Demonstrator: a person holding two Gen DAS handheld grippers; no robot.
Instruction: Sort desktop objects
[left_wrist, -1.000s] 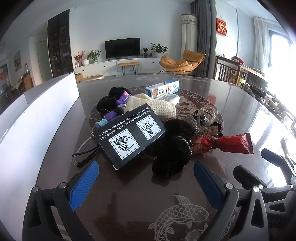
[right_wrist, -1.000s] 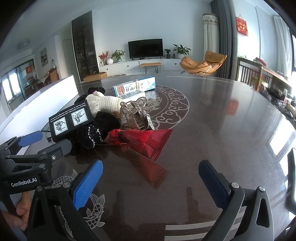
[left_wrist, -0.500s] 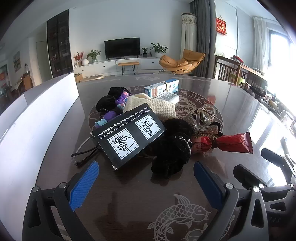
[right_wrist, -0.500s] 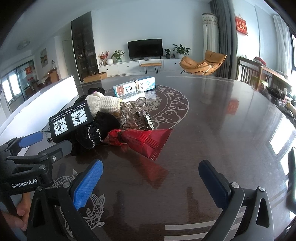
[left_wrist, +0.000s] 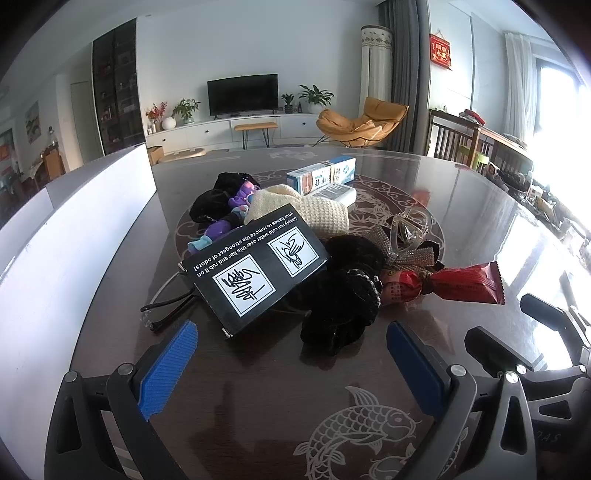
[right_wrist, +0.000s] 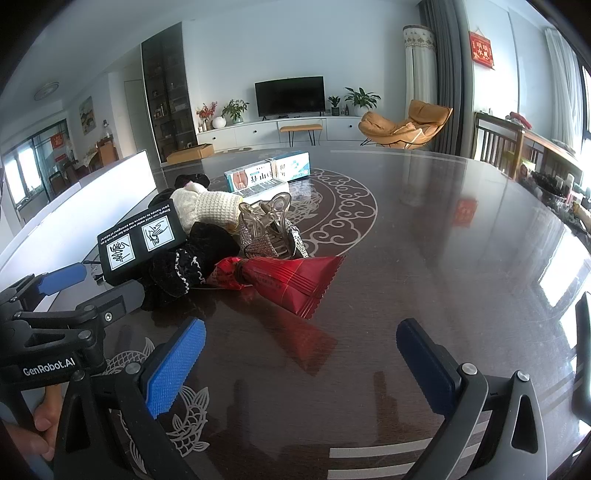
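Note:
A heap of small objects lies on the dark table (left_wrist: 258, 406). A black box with white pictograms (left_wrist: 255, 273) leans on black scrunchies (left_wrist: 340, 306). Beside them are a red snack packet (left_wrist: 454, 284), a clear hair claw with a glittery bow (left_wrist: 410, 232), a cream knitted cloth (left_wrist: 306, 210), a purple toy (left_wrist: 236, 214) and medicine boxes (left_wrist: 321, 177). My left gripper (left_wrist: 291, 362) is open just short of the heap, holding nothing. My right gripper (right_wrist: 299, 358) is open in front of the red snack packet (right_wrist: 291, 280), also holding nothing.
A long white box wall (left_wrist: 55, 251) runs along the table's left side. Black spectacles (left_wrist: 166, 306) stick out from under the black box. The left gripper's body (right_wrist: 55, 332) and a hand (right_wrist: 40, 424) show at the lower left of the right wrist view.

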